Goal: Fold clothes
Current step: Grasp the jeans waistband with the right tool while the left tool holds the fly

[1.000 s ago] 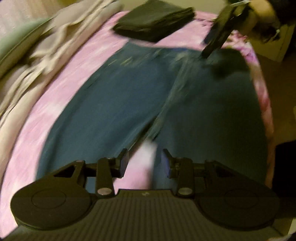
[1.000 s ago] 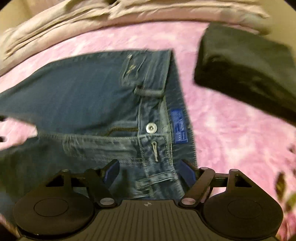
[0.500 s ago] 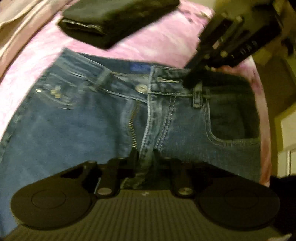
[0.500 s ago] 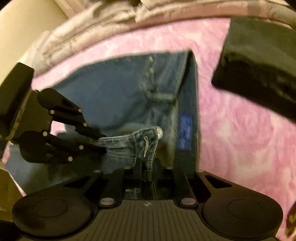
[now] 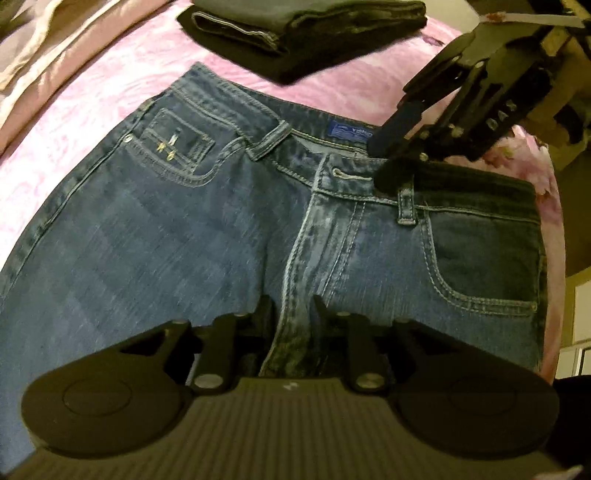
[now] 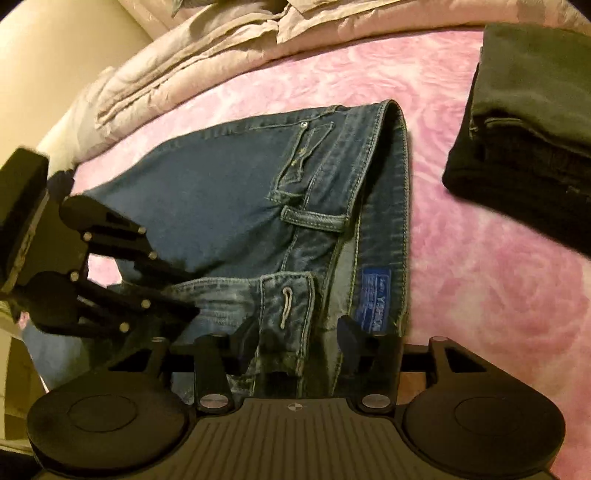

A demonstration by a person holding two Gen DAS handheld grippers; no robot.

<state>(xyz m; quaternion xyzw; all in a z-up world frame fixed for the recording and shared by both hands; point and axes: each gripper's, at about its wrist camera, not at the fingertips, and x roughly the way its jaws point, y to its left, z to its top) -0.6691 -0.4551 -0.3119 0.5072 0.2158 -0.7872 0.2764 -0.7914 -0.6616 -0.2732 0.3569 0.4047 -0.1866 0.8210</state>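
Left jaws [image 5: 291,314]: fly seam of the jeans [image 5: 184,251] runs up between the two fingers. They stand a little apart and whether they pinch the denim I cannot tell. From the right wrist view my left gripper [image 6: 173,295] comes in from 9 o'clock, tips down on the fly.

Right jaws [image 6: 299,336]: released, fingers spread wide either side of the waistband. Buttonhole tab [image 6: 286,302] lies just past them at 12 o'clock, blue label [image 6: 375,299] at 1 o'clock. In the left wrist view my right gripper [image 5: 402,155] enters from 2 o'clock, tips at the waistband beside a belt loop [image 5: 406,206].

Jeans [image 6: 221,192] lie flat, front up, on the pink bedspread [image 6: 480,277]. Waistband unbuttoned, button side laid open. Coin pocket [image 5: 177,142] with small gold stitching at 11 o'clock in the left view; front pocket [image 5: 484,258] at 3 o'clock.

Farther out: folded dark garment [image 5: 306,33] at 12 o'clock in the left view, apart from the jeans; same stack [image 6: 524,133] at 2 o'clock in the right view. Beyond it, rumpled beige bedding [image 6: 192,62] along the far edge, 11 to 12 o'clock.
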